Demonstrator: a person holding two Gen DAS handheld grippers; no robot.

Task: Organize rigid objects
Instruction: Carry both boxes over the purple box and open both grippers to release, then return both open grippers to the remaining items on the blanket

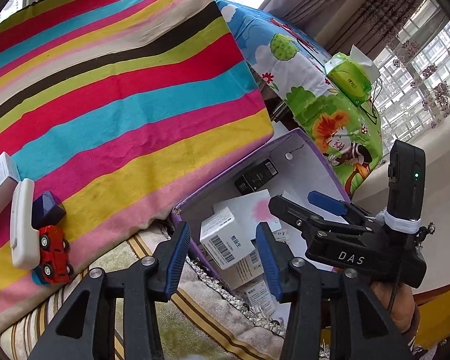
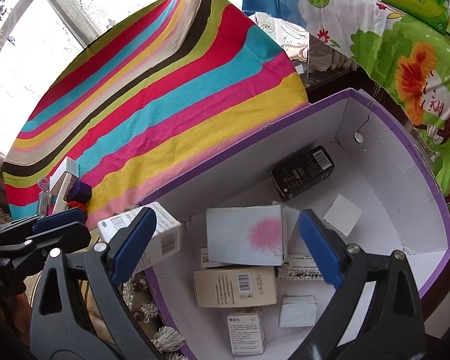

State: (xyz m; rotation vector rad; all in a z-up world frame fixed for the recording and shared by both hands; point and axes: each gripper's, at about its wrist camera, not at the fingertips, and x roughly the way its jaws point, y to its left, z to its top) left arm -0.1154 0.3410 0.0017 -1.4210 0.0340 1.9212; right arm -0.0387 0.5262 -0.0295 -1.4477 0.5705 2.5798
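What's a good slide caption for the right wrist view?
Open right tool above purple-rimmed white cardboard box of small cartons, beside striped cloth.

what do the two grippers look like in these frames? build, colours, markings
Both are black plastic two-finger clamps with blue ribbed pads and silver pivot bolts. In the left wrist view, the left gripper fills the foreground; the right gripper is seen side-on, marked "DAS" in white, with a black upright module showing a green LED, bound on with white tape. A bare hand grips its handle.

bright window (image 2: 30,45) daylight, blown-out; fisheye-warped edges.
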